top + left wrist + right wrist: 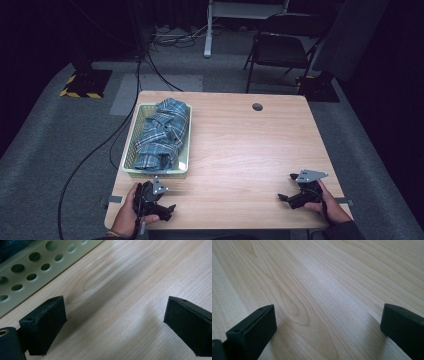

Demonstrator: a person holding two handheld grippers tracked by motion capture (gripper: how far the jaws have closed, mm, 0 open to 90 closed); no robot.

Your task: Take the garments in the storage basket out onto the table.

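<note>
A pale green perforated basket (131, 134) stands at the table's left side with a crumpled blue plaid shirt (163, 131) inside it. Just in front of the basket, near the table's front edge, my left gripper (167, 210) rests in a hand, open, with bare wood between its jaws (117, 322). The basket's holed wall (30, 270) runs along the upper left of the left gripper view. At the front right my right gripper (283, 198) lies open in the other hand, and nothing but tabletop shows between its jaws (327, 325).
The wooden table (240, 150) has a round cable hole (257, 106) near its far edge. A folding chair (280, 47) stands on the grey floor beyond the table, and cables (100, 150) trail along the floor at the left.
</note>
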